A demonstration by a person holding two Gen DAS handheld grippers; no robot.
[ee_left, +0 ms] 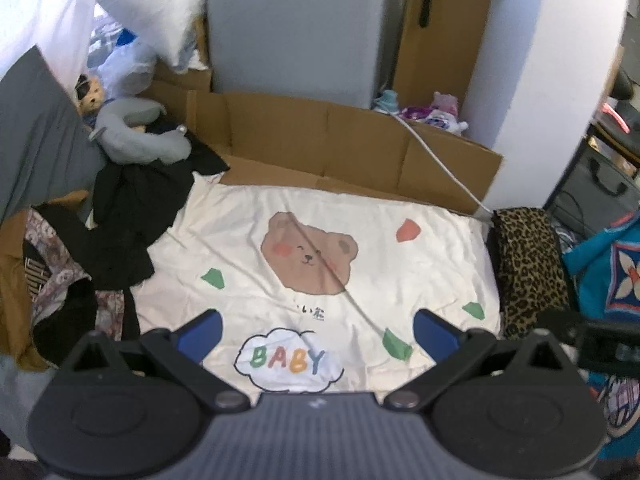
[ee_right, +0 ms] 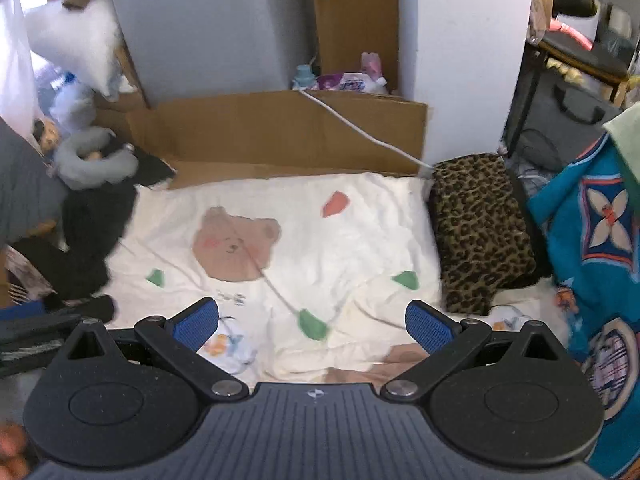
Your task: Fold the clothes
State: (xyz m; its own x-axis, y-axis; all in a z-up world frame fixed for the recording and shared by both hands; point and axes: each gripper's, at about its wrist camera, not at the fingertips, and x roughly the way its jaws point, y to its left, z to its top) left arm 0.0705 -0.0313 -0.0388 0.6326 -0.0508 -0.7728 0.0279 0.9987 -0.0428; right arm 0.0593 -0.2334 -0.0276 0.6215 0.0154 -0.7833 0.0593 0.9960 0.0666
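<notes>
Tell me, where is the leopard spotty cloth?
The leopard-print cloth lies folded at the right edge of the cream bear sheet in both views, below the white cable and beside the blue patterned fabric.

A flattened cardboard sheet (ee_left: 340,140) is propped across the middle of the frame, crossed by a white cable (ee_left: 436,156). A grey cabinet (ee_left: 296,28) is seen above. At upper left, a grey neck pillow (ee_left: 136,136) appears to rest beside a small doll (ee_left: 90,94).
</notes>
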